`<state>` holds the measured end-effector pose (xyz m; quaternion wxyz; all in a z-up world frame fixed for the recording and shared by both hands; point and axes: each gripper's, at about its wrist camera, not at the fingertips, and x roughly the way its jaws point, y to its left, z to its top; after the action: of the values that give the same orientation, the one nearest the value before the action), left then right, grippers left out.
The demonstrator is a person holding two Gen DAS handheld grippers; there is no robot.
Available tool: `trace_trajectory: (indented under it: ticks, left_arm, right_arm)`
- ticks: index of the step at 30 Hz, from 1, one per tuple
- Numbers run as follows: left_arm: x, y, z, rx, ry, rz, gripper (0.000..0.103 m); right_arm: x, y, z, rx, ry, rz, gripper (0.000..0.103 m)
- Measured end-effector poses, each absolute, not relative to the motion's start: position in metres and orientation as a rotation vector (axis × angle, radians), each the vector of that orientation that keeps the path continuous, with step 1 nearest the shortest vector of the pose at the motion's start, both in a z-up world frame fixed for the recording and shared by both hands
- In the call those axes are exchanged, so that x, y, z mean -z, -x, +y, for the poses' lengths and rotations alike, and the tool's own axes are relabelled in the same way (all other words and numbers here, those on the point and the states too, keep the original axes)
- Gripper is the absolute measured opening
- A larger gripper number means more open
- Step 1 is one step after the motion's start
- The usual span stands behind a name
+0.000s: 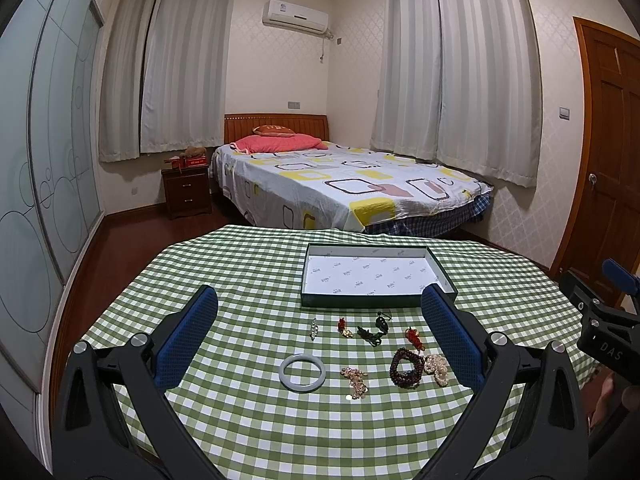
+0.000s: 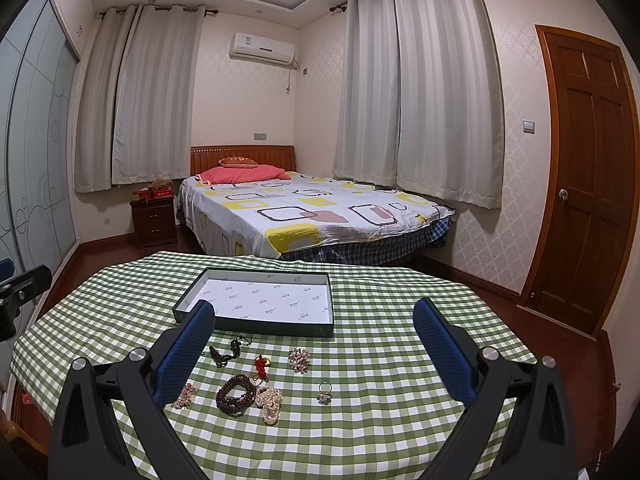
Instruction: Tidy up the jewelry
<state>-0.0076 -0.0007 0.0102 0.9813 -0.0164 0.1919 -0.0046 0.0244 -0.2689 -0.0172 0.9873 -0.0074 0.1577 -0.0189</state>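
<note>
Lying between both grippers' wide-apart fingers, untouched: jade bangle, bead bracelets; box beyond.

Green-white checked tablecloth, pale jade bangle

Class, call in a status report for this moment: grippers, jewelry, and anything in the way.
Left hand-held gripper and right hand-held gripper open, holding nothing. Jewelry loose on tablecloth: bangle, dark bead bracelet, pearls. Box empty. Nothing blocking.
</note>
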Motion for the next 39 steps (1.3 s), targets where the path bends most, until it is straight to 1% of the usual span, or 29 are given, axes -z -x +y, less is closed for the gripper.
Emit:
trace_trajectory:
  ticks: [32, 39]
  left_arm:
    - [-0.008, 0.009, -0.003, 0.013, 0.031, 0.387, 0.099]
    - [0.003, 0.004, -0.006, 0.031, 0.021, 0.390, 0.099]
  right_arm:
    - [0.018, -0.025, -0.269, 0.038, 0.017, 0.316, 0.097]
    - [0.024, -0.028, -0.268, 0.030, 0.015, 0.301, 0.097]
